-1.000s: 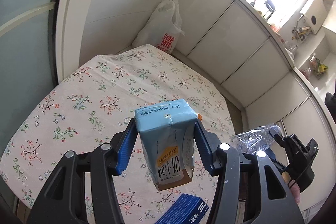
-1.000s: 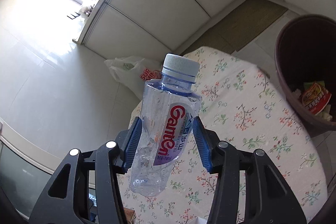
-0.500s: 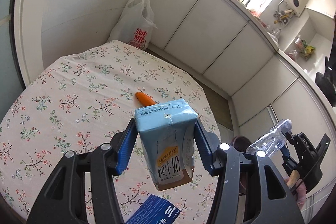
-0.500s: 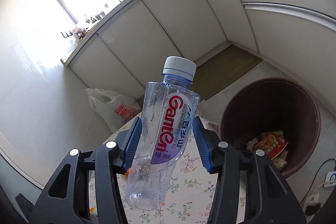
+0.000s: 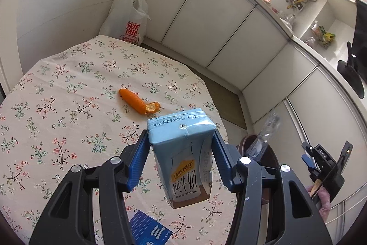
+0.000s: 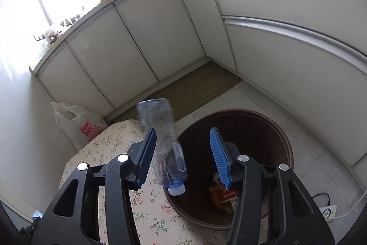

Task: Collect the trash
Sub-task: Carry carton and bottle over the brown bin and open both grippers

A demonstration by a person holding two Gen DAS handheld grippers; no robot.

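Left wrist view: the milk carton [image 5: 183, 157] is clamped upright between the left tongs [image 5: 181, 161], above the near right part of the floral counter [image 5: 57, 88]. An orange peel [image 5: 137, 102] lies near the counter's middle; a blue box [image 5: 149, 231] sits at the near edge.

Right wrist view: the right tongs [image 6: 182, 157] are spread wide. The plastic bottle [image 6: 165, 146] is seen blurred, cap down, between them, over the rim of the brown trash bin [image 6: 270, 130] beside the counter's edge.
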